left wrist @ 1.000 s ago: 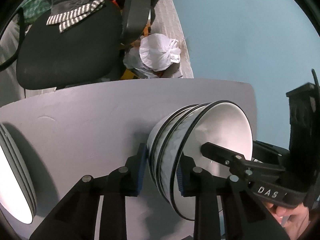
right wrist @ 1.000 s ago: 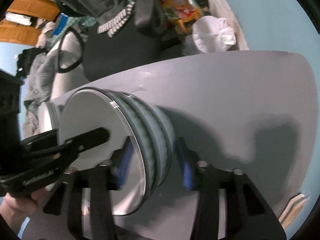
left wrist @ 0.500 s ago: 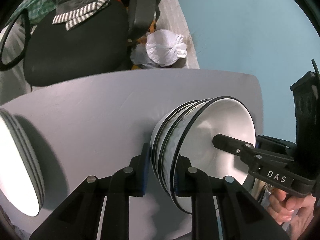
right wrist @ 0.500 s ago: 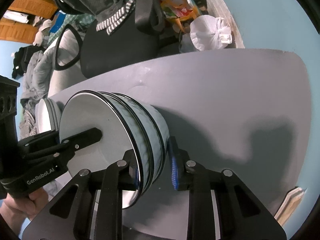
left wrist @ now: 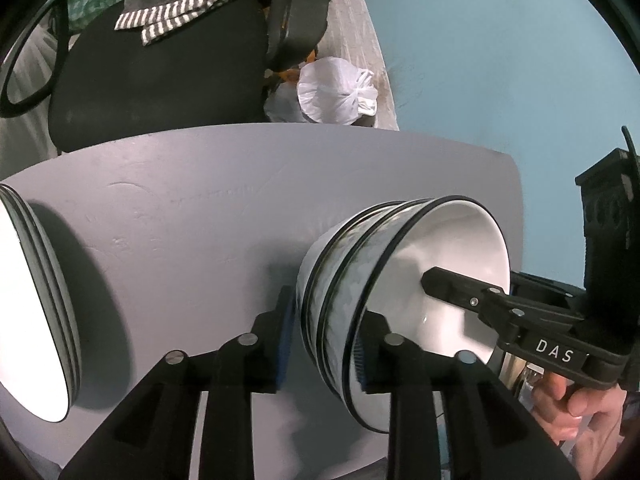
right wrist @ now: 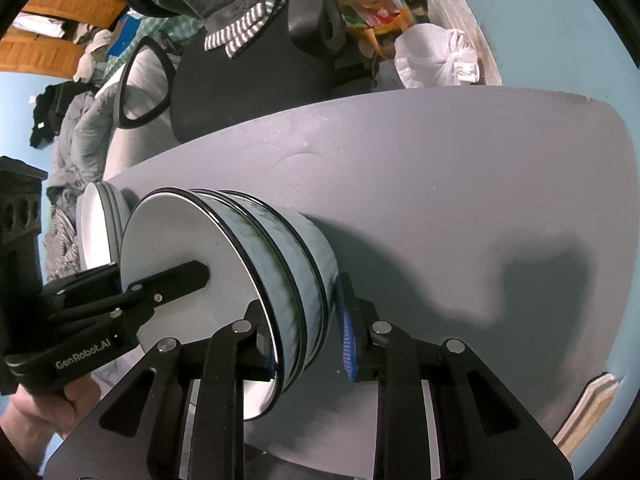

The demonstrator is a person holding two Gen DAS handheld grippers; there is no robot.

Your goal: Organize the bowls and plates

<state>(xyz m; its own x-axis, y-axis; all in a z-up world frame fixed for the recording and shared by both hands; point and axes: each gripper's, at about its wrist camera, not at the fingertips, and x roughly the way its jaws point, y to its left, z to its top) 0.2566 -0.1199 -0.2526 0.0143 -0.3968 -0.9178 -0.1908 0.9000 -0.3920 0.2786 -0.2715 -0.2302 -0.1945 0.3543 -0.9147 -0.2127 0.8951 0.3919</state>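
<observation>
Standing on grey round table (left wrist: 208,208): stack of white flat plates (left wrist: 28,312) at left, nested stack of three black-rimmed white bowls (left wrist: 344,280) further right. Left gripper (left wrist: 324,344) opening, fingers straddling bowl rims, outer pad clear. Right gripper (right wrist: 310,340) clamped across bowl rims.

Bare table (left wrist: 208,216) between plates (left wrist: 36,304) and bowls (left wrist: 360,280).
</observation>
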